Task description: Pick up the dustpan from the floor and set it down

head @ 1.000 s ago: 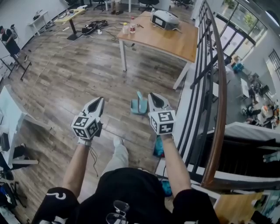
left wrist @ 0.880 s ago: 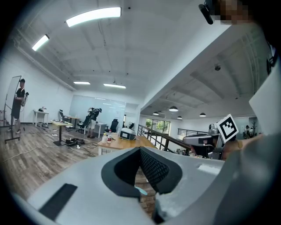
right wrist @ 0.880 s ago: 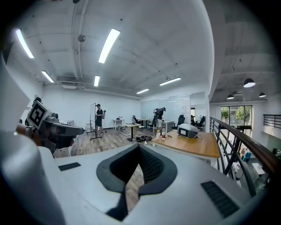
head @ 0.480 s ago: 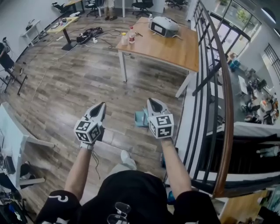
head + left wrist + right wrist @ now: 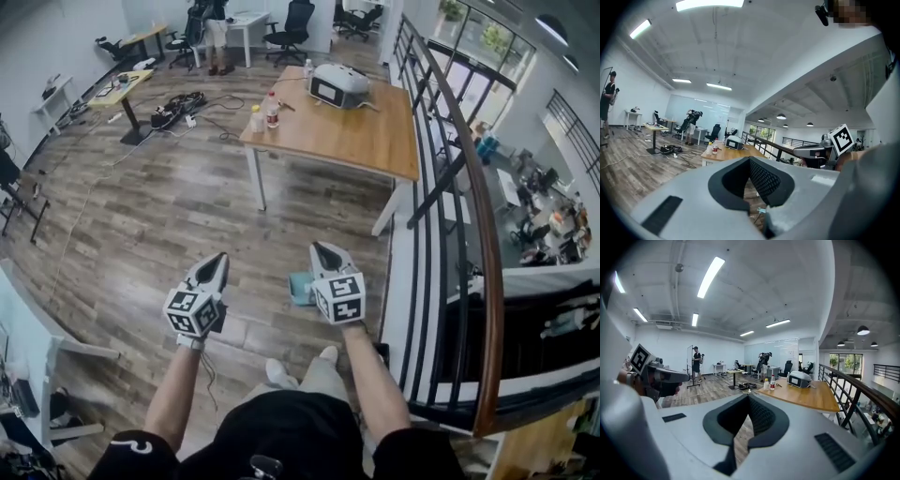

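The teal dustpan lies on the wooden floor near the railing, in the head view just left of my right gripper, which covers part of it. My right gripper is held out above the floor, jaws shut and empty. Beside it at the left, my left gripper is also shut with nothing in it. Both are held well above the dustpan and apart from it. The left gripper view shows its closed jaws and the right gripper. The right gripper view shows closed jaws and the left gripper.
A wooden table stands ahead, bearing a grey-white device and bottles. A black railing with a wooden handrail runs along the right. My shoes are below. A white table is at the left; a person stands far back.
I have walked forward: the table and the dustpan have come nearer. The dustpan, earlier between the two grippers, now sits partly behind the right one. Both grippers stay shut.
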`<state>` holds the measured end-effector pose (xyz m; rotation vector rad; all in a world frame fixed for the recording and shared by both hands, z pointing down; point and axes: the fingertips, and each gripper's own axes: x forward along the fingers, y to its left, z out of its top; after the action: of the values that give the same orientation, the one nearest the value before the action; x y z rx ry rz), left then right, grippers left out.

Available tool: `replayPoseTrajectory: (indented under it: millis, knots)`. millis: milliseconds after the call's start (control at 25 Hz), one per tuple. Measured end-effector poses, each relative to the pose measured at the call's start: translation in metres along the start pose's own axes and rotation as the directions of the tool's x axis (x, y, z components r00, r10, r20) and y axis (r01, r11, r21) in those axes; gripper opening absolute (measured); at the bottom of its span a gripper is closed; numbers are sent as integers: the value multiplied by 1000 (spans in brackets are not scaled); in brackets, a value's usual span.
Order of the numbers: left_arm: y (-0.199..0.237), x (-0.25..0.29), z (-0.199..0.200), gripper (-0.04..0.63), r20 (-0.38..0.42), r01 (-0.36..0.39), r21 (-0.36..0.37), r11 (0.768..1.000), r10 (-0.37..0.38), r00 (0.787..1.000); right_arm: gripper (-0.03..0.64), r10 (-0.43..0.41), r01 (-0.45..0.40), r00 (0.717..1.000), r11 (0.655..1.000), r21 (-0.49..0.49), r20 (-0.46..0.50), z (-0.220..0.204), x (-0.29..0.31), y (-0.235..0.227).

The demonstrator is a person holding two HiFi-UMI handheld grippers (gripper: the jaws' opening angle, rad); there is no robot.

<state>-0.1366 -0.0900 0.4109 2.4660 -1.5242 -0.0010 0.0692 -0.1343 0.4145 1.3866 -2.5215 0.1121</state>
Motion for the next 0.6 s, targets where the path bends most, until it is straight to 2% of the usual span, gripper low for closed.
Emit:
replayPoseTrajectory:
  millis: [600]
  knots:
    - [9,44,-18,-5,-33,32,2,999,-32,999,-5,-20,20,1000,1000,7,-17,-19,39,-20]
